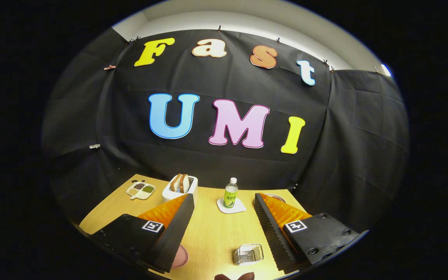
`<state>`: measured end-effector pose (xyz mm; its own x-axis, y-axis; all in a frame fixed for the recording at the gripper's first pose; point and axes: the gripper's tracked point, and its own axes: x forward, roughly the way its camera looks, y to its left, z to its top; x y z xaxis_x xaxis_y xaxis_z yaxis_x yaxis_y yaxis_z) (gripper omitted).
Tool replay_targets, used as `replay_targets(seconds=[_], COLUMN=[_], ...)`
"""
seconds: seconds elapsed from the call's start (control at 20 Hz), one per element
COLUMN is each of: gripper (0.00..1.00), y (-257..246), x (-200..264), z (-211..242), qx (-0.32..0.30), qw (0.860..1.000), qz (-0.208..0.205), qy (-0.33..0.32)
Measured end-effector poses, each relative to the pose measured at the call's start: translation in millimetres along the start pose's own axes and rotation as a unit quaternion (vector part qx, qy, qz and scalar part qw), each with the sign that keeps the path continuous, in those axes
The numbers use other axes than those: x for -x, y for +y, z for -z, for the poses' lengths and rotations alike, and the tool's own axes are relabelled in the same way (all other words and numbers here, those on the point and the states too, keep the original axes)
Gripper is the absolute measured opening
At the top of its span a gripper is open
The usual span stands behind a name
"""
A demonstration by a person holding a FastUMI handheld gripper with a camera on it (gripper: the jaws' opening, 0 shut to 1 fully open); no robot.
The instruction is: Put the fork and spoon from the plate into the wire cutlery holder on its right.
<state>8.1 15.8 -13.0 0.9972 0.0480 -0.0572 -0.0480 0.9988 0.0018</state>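
- The gripper point(224, 202) hangs over a pale wood-grain bench point(212, 233); its jaws stand released, spread wide with nothing between them. The inner faces of its two wedge-shaped fingers point(173, 229) are finely ribbed, and each finger's base carries a small square printed marker.
- The wire cutlery holder point(248, 254), a small silvery box of thin metal bars, sits on the bench between the fingers, close to the right one. Whether anything lies inside it is hard to make out.
- A round, smooth, dull pink plate point(181, 257) lies beside the left finger, which covers most of it, leaving a curved sliver in sight. The fork and spoon cannot be made out on that sliver.
- Beyond the fingertips, a clear plastic bottle point(230, 193) with a white cap and a green label stands upright on a white square coaster point(238, 208). The label's print is too small to read.
- A white rectangular toaster-like holder point(170, 192) with slices of bread point(180, 182) upright in it stands just past the left fingertip.
- Further left lies a white divided dish point(141, 190) with separate compartments of brown, dark and green grains or seeds.
- A rounded, reddish-rimmed thing point(275, 196) peeks out behind the right fingertip, too hidden to tell what it is.
- Two dark brown rounded shapes point(235, 276) are cut off at the bench's near edge and cannot be identified.
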Motion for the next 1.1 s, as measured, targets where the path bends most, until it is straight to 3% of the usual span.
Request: replay_targets(seconds=[0.25,0.45,0.7,0.9,1.05,1.1], gripper=[0.97,0.97,0.92,0.83,0.66,0.65], y=[44,97,129,144,152,156], x=[2,16,31,24,18,15], z=[72,145,229,279,311,320], qx=[0.028,0.003,0.017,0.03,0.031,0.029], qw=[0.985,0.947,0.904,0.884,0.872,0.869], qz=[-0.077,-0.147,-0.175,-0.172,-0.165,-0.165], qy=[0.153,0.284,0.39,0.433,0.46,0.466])
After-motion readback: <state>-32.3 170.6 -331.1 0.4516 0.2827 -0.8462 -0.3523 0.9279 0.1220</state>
